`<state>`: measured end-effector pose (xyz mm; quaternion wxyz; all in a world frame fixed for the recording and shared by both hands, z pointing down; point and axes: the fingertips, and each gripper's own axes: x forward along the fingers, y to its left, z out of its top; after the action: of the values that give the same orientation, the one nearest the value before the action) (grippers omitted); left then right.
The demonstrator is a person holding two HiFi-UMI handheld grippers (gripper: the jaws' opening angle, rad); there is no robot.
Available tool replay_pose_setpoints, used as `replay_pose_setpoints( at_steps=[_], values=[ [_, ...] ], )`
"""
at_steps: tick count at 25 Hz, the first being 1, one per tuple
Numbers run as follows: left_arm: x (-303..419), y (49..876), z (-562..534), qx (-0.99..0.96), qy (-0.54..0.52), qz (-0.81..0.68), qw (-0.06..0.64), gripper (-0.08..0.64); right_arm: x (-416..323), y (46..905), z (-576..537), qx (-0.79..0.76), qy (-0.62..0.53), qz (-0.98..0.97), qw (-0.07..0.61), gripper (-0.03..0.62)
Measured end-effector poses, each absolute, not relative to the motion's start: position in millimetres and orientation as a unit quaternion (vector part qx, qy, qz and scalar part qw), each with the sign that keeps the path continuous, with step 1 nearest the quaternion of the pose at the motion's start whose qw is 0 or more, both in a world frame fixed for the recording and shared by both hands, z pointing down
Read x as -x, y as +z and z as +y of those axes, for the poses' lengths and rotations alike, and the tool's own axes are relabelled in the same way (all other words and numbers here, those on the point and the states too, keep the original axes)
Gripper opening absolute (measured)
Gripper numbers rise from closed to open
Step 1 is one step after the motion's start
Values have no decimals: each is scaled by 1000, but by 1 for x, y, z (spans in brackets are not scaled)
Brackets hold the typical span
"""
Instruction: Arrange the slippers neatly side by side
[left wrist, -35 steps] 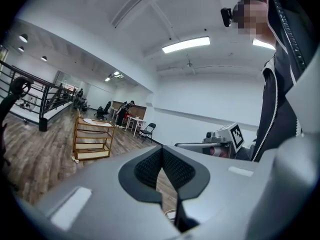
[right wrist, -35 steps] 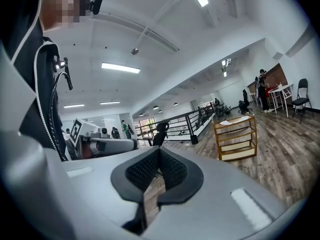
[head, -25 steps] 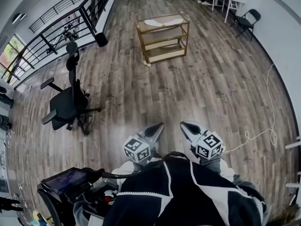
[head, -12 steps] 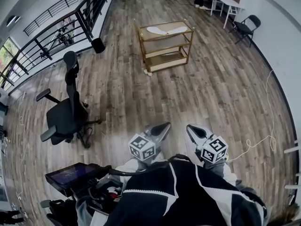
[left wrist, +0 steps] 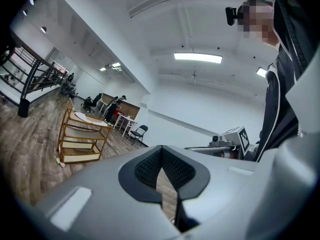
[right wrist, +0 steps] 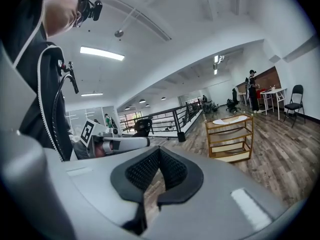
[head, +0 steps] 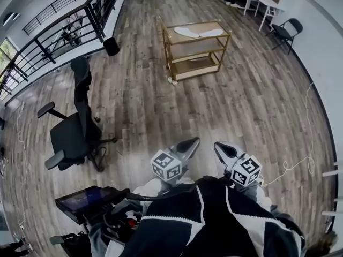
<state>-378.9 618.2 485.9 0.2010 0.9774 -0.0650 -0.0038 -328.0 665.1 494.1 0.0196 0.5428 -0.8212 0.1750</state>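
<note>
Two pale slippers (head: 185, 32) (head: 210, 32) lie apart on the top shelf of a gold three-shelf cart (head: 170, 42) far ahead on the wood floor. The cart (left wrist: 80, 136) also shows in the left gripper view and, with a slipper (right wrist: 232, 120) on top, in the right gripper view. My left gripper (head: 188, 144) and right gripper (head: 224, 150) are held close to my body, side by side, well short of the cart. Both are shut with nothing between the jaws, as the left gripper (left wrist: 161, 165) and right gripper (right wrist: 159, 168) show in their own views.
A black office chair (head: 75, 127) stands to the left. A tablet on a stand (head: 88, 199) is by my left side. A black bin (head: 111, 46) sits by the railing. A small object (head: 172, 81) lies beside the cart. A folding chair (head: 286, 31), white table (head: 262, 1) and floor cable (head: 297, 162) are on the right.
The view has shifted forward: the cart and office chair sit a little lower and nearer in the head view. Both grippers stay shut and keep their places by my body.
</note>
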Motion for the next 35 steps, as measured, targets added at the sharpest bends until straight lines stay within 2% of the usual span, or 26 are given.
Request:
replay_pose_setpoints(
  at_steps=[7,14,30,35],
  values=[
    [366,503,590,-976,2,-55,210,14,313,505,630,-555,180,-812,21,5],
    [329,507,541,-972,13,-88,216,14,264,513,572,-538,189,-821,7,5],
    [147,482,409,-965,-1,-163,204,14,94,497,438,-458,180,-871,11,5],
    [104,477,399,-968,10,-159,194,14,58,494,415,-457,183,-870,-12,5]
  ],
)
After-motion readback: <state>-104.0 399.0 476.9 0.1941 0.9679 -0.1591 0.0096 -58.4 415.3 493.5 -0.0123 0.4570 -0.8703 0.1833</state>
